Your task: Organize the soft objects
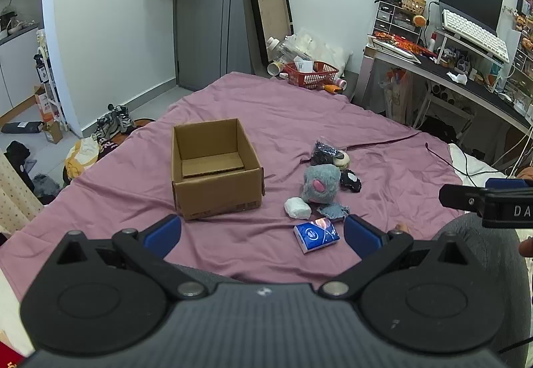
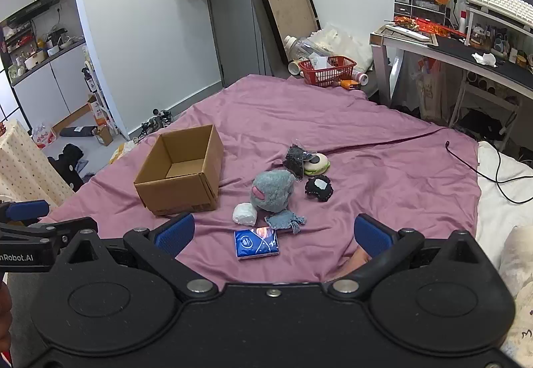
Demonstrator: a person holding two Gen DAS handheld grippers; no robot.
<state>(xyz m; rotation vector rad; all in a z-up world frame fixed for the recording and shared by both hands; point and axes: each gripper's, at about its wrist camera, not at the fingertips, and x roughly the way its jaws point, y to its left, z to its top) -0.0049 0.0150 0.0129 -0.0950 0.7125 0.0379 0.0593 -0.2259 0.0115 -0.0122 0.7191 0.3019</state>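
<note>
Both the left gripper [image 1: 262, 233] and the right gripper [image 2: 273, 233] hang with jaws wide apart and empty above the purple sheet [image 1: 283, 115]. The soft things lie loose at frame centre: tissue pack [image 1: 316, 236] nearest, then white wad [image 1: 297, 208] and grey plush [image 1: 320, 184], right of the empty box [image 1: 213, 168]. Judging by this, sorting has not begun; the next move calls for lowering onto the pack and closing.

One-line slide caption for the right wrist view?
Open right claw above purple sheet: empty cardboard box beside grey plush toy and blue tissue pack.
</note>
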